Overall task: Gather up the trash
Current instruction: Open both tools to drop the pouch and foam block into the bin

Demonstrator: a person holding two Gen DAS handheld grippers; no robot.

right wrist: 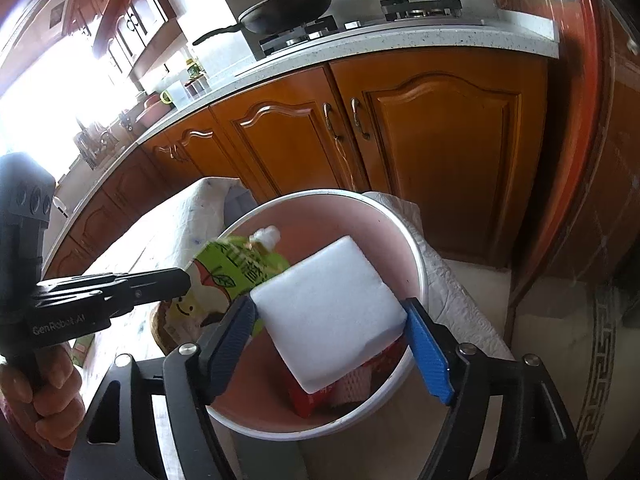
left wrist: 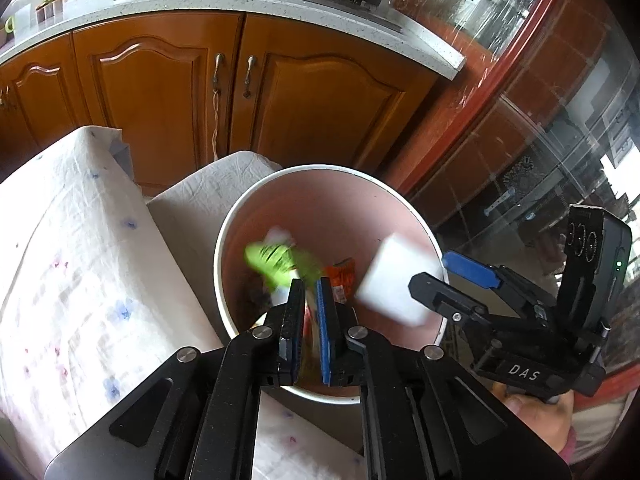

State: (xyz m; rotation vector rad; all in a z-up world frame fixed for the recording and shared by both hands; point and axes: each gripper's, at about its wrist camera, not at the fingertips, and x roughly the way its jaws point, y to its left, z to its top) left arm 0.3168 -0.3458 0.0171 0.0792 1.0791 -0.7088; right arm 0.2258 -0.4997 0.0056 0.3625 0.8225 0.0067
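Note:
A pink bin with a white rim stands below both grippers. My left gripper is shut on a green juice pouch with a white spout, held over the bin; the pouch also shows in the right wrist view. My right gripper is open around a white foam block over the bin; its fingers look just clear of the block's sides. The block also shows blurred in the left wrist view. Red and orange wrappers lie inside the bin.
A table with a white floral cloth is left of the bin. Wooden cabinets and a counter with a stove, pan and pot stand behind. A glass-and-red cabinet is at the right. A tiled floor lies right of the bin.

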